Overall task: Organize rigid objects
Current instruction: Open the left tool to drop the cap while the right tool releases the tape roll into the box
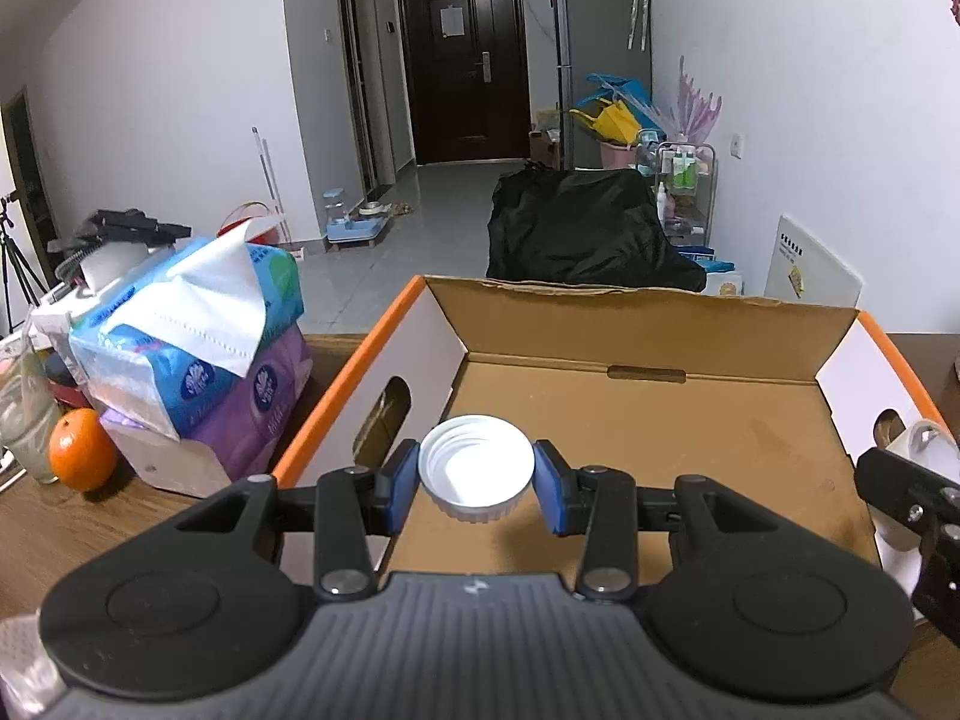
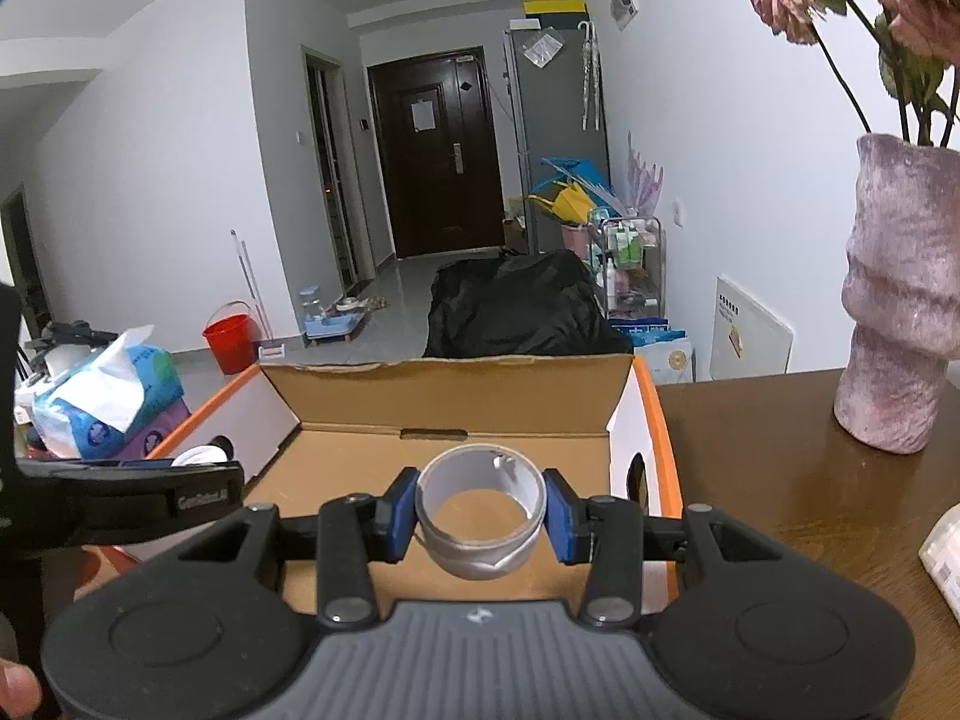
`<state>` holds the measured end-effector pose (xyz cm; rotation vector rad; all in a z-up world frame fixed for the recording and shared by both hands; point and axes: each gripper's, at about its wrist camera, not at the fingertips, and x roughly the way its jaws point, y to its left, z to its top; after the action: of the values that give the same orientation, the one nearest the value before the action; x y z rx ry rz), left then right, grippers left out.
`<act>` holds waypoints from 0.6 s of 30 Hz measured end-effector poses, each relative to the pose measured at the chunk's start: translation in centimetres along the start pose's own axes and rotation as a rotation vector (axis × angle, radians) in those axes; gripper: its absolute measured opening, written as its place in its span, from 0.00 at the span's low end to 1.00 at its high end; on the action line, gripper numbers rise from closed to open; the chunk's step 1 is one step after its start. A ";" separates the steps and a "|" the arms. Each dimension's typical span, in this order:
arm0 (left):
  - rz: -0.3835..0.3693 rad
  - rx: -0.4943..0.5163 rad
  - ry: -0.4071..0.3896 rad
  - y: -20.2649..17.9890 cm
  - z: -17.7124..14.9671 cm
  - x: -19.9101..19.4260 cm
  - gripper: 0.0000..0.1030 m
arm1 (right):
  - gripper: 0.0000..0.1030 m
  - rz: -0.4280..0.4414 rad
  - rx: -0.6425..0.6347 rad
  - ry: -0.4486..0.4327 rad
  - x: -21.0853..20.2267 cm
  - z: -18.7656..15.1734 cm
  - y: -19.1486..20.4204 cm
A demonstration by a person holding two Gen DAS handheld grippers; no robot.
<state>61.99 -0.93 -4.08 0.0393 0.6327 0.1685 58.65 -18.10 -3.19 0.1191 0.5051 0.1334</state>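
The step in hand appears to be the drop-off: both held things hang over the open cardboard box (image 1: 660, 420) with the orange rim, which stands on the wooden counter (image 2: 750, 450), and neither has been set down yet. On the left, the left gripper (image 1: 475, 477) is clamped on a white screw lid (image 1: 477, 465), its blue pads pressing the ribbed rim from either side; the lid hangs above the box's near left corner with its hollow, threaded side facing up and slightly toward the camera. It is a flat disc with no long axis to speak of, and its round axis stands close to upright. On the right, the right gripper (image 2: 480, 513) is closed on a pale roll of tape (image 2: 480, 516) over the middle of the box floor; the ring's opening points up and tips a little toward the camera, so its axis is also near upright and the box floor shows through it. The next move likely calls for lowering each thing to the floor of the box before the pads part, keeping the two apart so neither lands on the other or rolls.
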 end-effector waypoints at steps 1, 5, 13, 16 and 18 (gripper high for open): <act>-0.004 -0.003 0.000 0.0 -0.1 0.1 0.40 | 0.41 -0.004 0.000 0.005 0.2 -0.1 0.0; -0.010 -0.006 0.005 0.0 -0.3 0.4 0.41 | 0.41 -0.015 -0.002 0.016 0.6 -0.3 0.0; 0.015 -0.011 -0.048 0.4 -0.2 -0.5 0.90 | 0.79 -0.040 -0.012 0.020 0.6 -0.4 0.2; 0.013 -0.007 -0.061 0.5 -0.1 -0.9 1.00 | 0.91 -0.039 -0.012 0.019 0.4 -0.4 0.3; 0.025 -0.003 -0.073 0.5 -0.1 -1.2 1.00 | 0.97 -0.039 -0.005 0.021 0.4 -0.6 0.2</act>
<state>60.89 -0.65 -3.41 0.0503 0.5589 0.1908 58.69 -17.79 -3.82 0.1031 0.5277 0.0979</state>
